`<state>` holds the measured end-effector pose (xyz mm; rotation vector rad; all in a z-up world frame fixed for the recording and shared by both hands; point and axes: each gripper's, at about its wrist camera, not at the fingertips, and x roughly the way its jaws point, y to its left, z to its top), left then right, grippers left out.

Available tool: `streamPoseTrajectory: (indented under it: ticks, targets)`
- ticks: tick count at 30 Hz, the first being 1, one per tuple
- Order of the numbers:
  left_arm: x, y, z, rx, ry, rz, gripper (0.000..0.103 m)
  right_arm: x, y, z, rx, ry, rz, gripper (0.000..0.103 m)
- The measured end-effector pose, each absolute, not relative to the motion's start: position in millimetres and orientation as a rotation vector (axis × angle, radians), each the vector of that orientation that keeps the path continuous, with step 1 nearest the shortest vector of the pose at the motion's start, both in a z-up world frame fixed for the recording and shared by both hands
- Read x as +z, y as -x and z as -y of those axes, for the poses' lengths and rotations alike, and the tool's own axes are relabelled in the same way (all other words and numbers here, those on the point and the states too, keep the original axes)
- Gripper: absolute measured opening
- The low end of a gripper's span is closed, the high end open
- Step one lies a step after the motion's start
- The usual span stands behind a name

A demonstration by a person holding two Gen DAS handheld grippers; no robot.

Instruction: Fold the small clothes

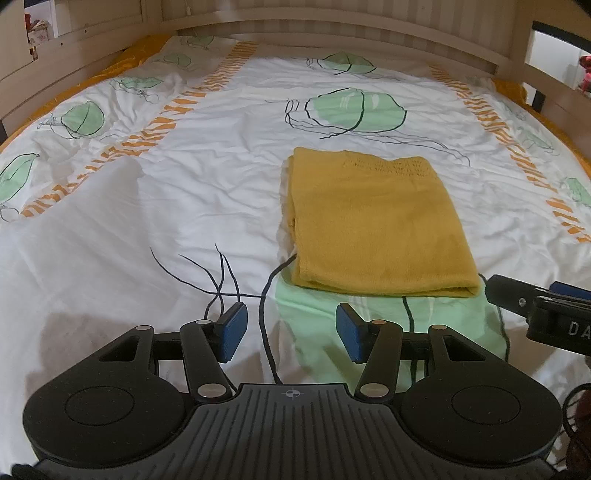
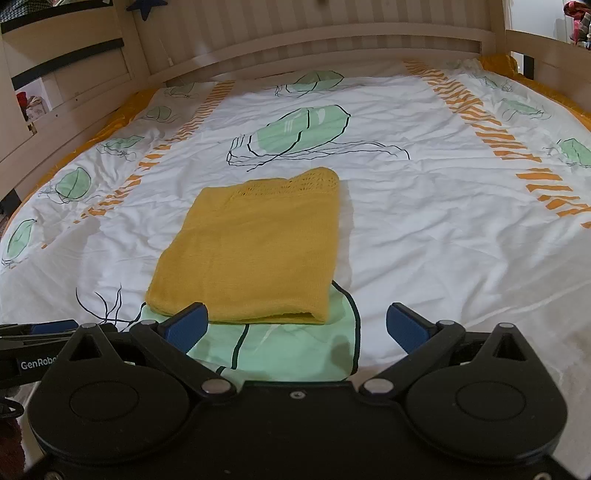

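We see a yellow knit garment point(image 1: 380, 225) folded into a flat rectangle on the bed point(image 1: 147, 240), lying near the bed's near edge and roughly midway between its two side edges, well short of the wooden headboard point(image 1: 332, 33) at the far end. Its near hem overlaps a green leaf print point(image 1: 314, 325) on the white bedcover; an openwork knit band runs along its far edge. Layered edges show down its left side in the left wrist view, and the fold sits smooth on top. Orange striped bands point(image 1: 155, 129) on the cover run toward the headboard on either side of the garment, apart from it. Our left tool point(image 1: 291, 332) hangs over the near edge of the bed, jaws parted, blue pads point(image 1: 232, 332) clear of any cloth, nothing between them; it is released and short of the garment's near hem. Our right tool point(image 2: 295, 328) is likewise released, jaws spread wider, with bare cover and leaf print showing between its pads point(image 2: 186, 328). In the right wrist view its left pad overlaps the garment's near left corner, but we cannot tell whether it touches. Each tool shows at the side of the other's view.
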<state>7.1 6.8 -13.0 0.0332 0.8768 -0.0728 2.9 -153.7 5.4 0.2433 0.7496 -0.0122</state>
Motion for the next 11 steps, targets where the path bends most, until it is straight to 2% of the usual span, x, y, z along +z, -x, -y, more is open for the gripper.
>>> streamPoseTrajectory:
  ticks: [11]
  targets:
    - [-15.2, -8.8, -4.3, -0.078, -0.036, -0.879, 0.051, 2.4, -5.4, 151.3, -0.007, -0.25, -0.758, 0.102]
